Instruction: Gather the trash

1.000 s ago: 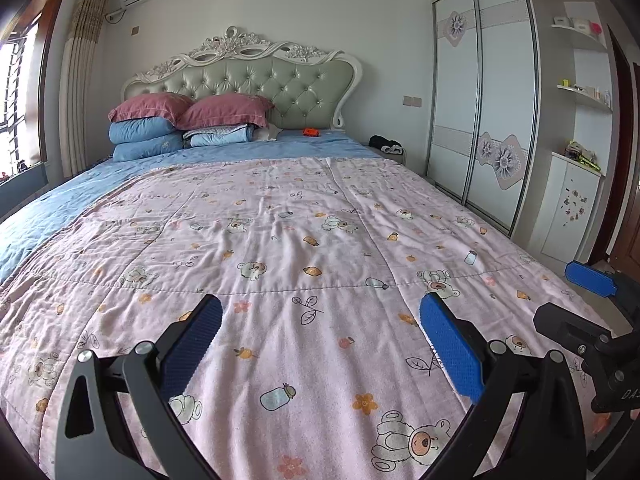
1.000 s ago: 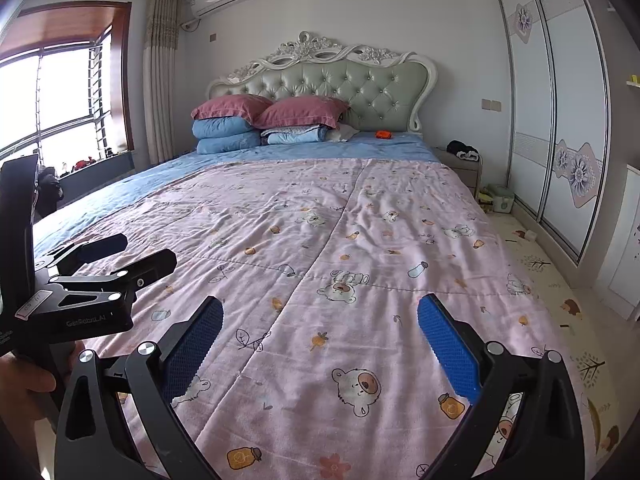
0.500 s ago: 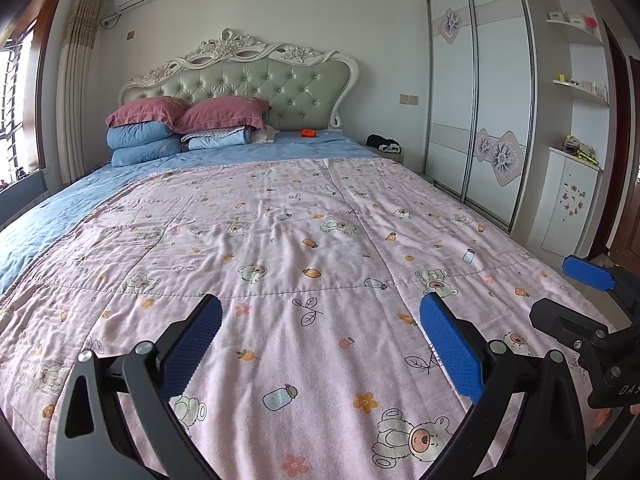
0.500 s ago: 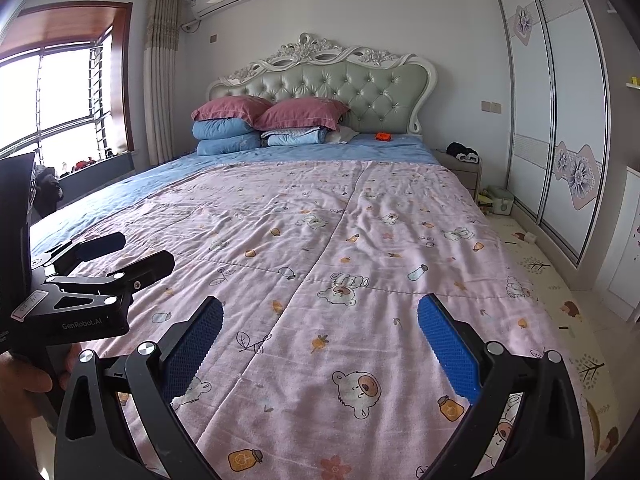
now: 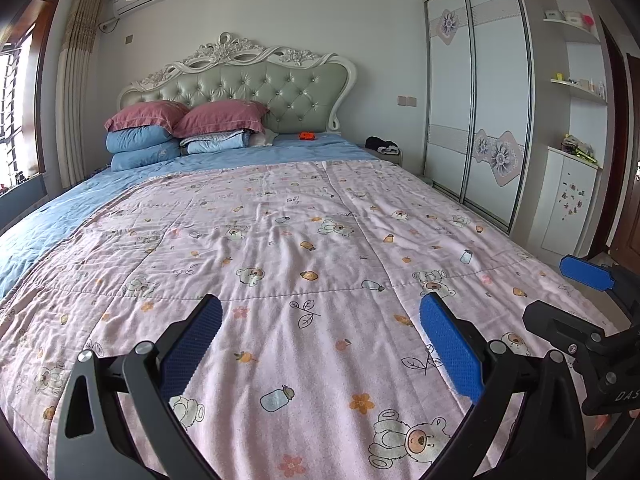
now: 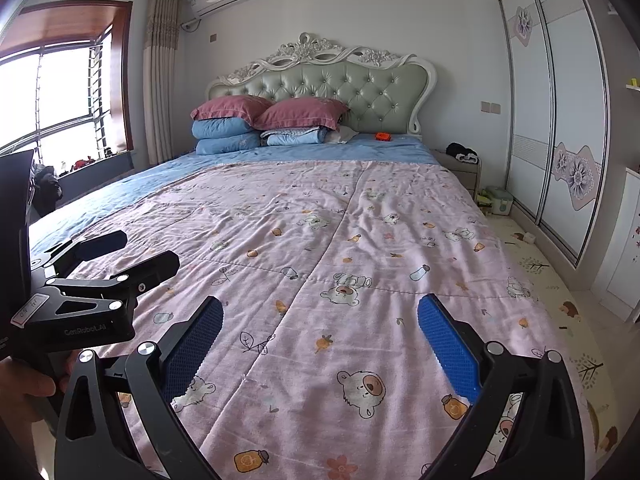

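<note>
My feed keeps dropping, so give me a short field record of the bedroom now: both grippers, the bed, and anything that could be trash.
left gripper: open, empty, above the foot of the bed
right gripper: open, empty, beside the left one
bed cover: pink quilt printed with bears over a blue sheet
possible trash on bed: small orange object on the sheet near the green tufted headboard; too small to identify
possible trash on floor: small bits near the sliding wardrobe, unclear
pillows: two maroon pillows on folded blue bedding
</note>
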`<action>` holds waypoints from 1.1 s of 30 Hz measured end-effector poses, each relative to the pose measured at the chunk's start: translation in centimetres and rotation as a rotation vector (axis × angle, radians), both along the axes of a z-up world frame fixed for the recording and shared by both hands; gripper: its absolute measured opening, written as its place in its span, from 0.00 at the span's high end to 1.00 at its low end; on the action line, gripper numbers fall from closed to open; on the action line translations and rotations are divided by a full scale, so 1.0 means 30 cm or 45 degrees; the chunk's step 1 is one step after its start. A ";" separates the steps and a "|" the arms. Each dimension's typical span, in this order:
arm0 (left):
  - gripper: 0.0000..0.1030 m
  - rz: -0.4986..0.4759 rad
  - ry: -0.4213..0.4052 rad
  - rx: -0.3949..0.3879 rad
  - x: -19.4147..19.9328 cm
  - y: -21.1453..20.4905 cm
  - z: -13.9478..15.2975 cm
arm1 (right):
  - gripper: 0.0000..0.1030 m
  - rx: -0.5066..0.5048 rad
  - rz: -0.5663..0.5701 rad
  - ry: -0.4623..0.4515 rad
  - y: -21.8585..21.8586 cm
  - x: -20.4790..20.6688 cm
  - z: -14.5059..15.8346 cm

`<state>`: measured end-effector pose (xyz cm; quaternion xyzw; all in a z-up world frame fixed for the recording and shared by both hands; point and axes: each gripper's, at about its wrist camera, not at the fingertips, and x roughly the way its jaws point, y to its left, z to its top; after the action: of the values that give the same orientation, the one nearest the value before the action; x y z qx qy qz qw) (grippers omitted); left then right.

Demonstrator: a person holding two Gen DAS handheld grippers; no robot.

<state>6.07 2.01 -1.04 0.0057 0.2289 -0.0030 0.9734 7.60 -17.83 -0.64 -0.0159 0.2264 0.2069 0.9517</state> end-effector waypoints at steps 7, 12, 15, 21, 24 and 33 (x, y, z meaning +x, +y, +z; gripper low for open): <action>0.04 -0.013 -0.008 0.037 0.003 -0.018 0.018 | 0.08 0.008 -0.005 0.004 -0.010 0.004 0.006; 0.04 -0.028 -0.014 0.049 0.002 -0.028 0.030 | 0.08 0.011 -0.003 0.003 -0.016 0.005 0.008; 0.04 -0.030 -0.012 0.050 0.006 -0.030 0.035 | 0.08 0.010 -0.003 0.004 -0.019 0.006 0.008; 0.04 -0.022 -0.006 0.053 0.009 -0.028 0.034 | 0.08 0.005 -0.012 0.007 -0.020 0.010 0.007; 0.04 -0.021 -0.003 0.054 0.010 -0.028 0.034 | 0.08 0.012 -0.016 0.011 -0.023 0.013 0.008; 0.04 -0.023 -0.001 0.059 0.011 -0.027 0.031 | 0.08 0.016 -0.010 0.011 -0.022 0.008 0.007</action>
<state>6.40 1.21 -0.11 0.0303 0.2284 -0.0063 0.9731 7.83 -18.48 -0.42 -0.0080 0.2294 0.2046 0.9515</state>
